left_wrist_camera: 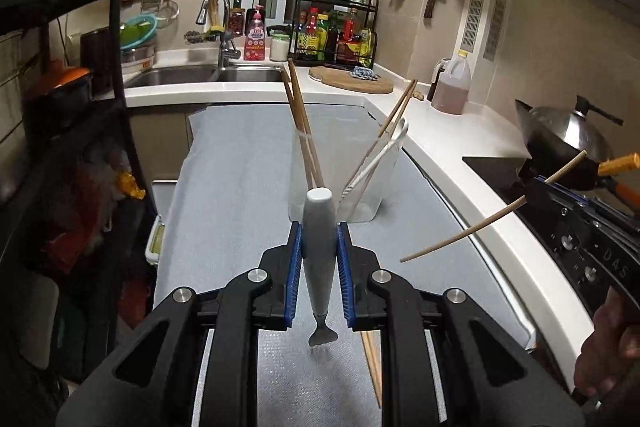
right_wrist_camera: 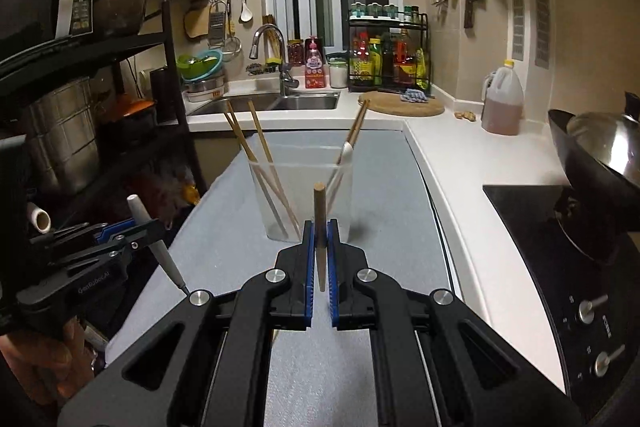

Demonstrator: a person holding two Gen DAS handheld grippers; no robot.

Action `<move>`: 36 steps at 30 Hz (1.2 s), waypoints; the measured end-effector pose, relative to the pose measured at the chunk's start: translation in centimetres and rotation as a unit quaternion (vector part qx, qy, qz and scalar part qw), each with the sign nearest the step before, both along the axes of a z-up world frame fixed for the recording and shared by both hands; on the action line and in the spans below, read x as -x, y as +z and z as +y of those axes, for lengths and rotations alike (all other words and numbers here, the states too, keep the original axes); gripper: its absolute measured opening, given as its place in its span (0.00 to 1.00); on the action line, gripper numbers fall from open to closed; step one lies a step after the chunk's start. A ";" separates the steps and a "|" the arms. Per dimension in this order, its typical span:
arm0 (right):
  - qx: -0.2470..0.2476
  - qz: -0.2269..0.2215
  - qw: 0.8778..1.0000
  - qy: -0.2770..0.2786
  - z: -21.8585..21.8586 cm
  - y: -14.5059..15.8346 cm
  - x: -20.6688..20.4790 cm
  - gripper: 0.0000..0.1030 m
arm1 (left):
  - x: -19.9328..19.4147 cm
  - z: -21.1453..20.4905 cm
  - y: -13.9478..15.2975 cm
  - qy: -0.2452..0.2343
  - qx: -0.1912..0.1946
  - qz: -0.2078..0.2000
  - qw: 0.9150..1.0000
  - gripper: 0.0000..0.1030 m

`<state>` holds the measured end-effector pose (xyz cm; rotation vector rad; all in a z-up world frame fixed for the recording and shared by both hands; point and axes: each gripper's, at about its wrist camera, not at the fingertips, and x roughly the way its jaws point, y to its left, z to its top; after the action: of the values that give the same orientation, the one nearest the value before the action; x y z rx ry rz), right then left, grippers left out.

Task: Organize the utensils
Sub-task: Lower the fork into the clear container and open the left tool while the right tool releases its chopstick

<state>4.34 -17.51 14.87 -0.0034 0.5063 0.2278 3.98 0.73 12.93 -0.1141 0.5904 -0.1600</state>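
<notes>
Spoon [left_wrist_camera: 319, 251] clamped upright in left gripper [left_wrist_camera: 319, 259]; chopstick [right_wrist_camera: 319, 235] pinched in right gripper [right_wrist_camera: 319, 259], both held above mat just short of clear holder [right_wrist_camera: 306, 199]. Risk: thin chopstick pivots in grip and misses holder rim, or both grippers collide above it.

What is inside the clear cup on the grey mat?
The clear cup holds wooden chopsticks leaning left, and more chopsticks plus a white spoon leaning right. Its bottom is hidden behind the right gripper.

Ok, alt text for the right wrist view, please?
The right hand-held gripper grips a single wooden chopstick upright before a clear holder containing chopsticks and a spoon. At left, the left hand-held gripper holds a grey-handled utensil over the grey mat.
</notes>
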 end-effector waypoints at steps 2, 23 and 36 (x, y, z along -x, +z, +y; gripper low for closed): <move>-0.004 0.002 1.000 0.007 0.1 1.2 -0.9 0.06 | -0.9 0.3 1.0 -0.002 0.003 0.004 1.000 0.17; -0.022 -0.031 0.999 0.035 1.8 9.4 -13.6 0.06 | -15.6 -0.7 10.2 -0.009 0.036 -0.060 0.997 0.17; -0.005 0.058 0.998 0.039 3.1 2.4 -18.0 0.15 | -19.3 -1.9 3.1 -0.025 0.009 0.023 0.999 0.23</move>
<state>22.35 -14.40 17.23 -0.0001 0.6208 0.3072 23.27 -1.13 16.05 -0.1207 0.6374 -0.2115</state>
